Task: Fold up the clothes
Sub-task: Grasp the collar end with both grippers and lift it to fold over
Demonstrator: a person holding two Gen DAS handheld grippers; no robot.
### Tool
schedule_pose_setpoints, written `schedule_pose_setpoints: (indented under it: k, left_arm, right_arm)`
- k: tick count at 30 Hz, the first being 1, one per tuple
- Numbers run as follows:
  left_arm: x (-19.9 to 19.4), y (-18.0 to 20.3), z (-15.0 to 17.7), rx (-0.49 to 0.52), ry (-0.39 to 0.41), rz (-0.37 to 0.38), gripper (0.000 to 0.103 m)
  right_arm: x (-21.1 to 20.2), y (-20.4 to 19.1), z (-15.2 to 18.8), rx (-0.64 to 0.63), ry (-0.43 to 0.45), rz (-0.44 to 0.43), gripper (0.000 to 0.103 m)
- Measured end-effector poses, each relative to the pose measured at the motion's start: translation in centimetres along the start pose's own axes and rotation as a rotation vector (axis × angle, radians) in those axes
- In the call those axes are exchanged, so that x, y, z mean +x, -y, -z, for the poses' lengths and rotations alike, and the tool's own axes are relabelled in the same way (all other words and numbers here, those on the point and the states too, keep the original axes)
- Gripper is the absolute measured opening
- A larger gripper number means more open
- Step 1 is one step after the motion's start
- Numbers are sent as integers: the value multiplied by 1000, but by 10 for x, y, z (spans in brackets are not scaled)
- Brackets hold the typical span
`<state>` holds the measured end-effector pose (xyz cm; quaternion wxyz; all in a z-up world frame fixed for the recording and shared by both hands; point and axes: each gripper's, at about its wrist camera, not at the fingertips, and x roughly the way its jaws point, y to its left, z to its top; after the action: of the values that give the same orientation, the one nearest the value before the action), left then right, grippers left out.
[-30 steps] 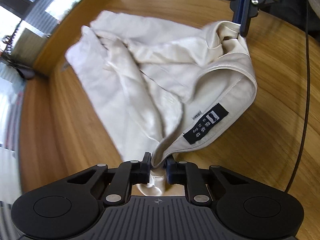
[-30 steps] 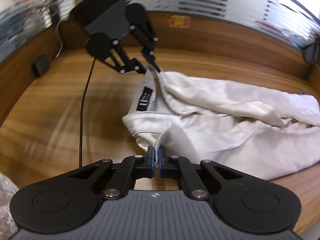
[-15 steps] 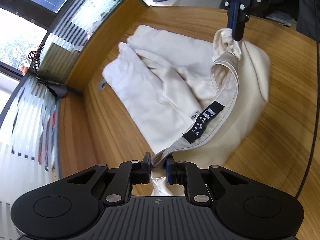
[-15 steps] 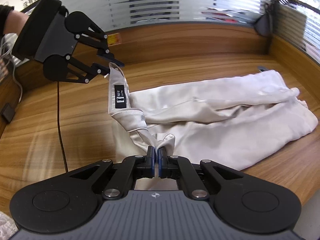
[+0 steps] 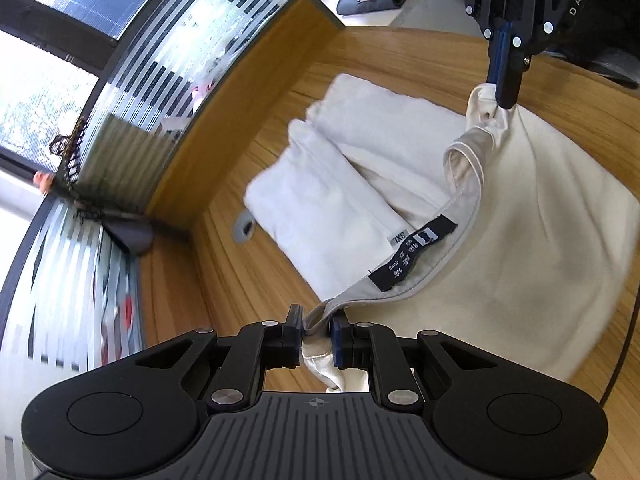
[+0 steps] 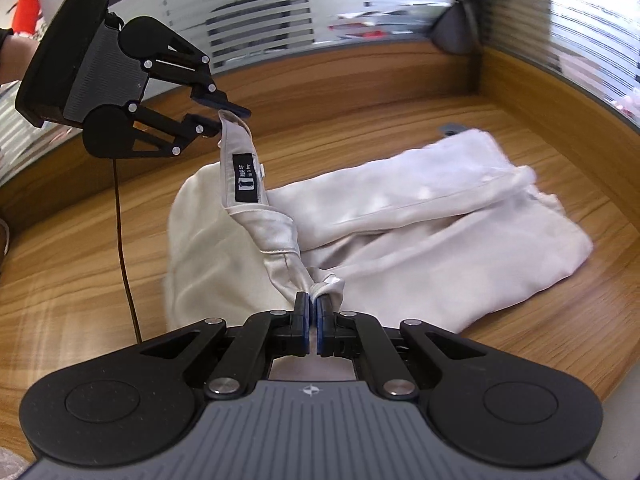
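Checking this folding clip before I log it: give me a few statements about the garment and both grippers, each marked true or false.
1. Both grippers hold the waistband. True: left gripper and right gripper each pinch it.
2. A black label is sewn inside the waistband. True.
3. The garment is dark blue. False: it is cream.
4. The garment hangs clear of the table. False: most of it lies on the wood.
5. A size tag sits beside the label. True.
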<state>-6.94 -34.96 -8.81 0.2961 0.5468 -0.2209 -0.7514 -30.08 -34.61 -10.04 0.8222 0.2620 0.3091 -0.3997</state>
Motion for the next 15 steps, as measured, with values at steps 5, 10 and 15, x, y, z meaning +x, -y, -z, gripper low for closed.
schedule_pose_setpoints:
  k: [5,10,15]
  left_arm:
    - [48,-28,-33,37,16,19,16]
    - [91,-49,-61,81,36,36,16]
    - [126,-73,-87,81,58,29,16]
  right_arm:
    - [7,56,-9,55,10,18,3]
    - [14,106,-12,103,11,34,3]
    - [21,146,-19,162,25,47,3]
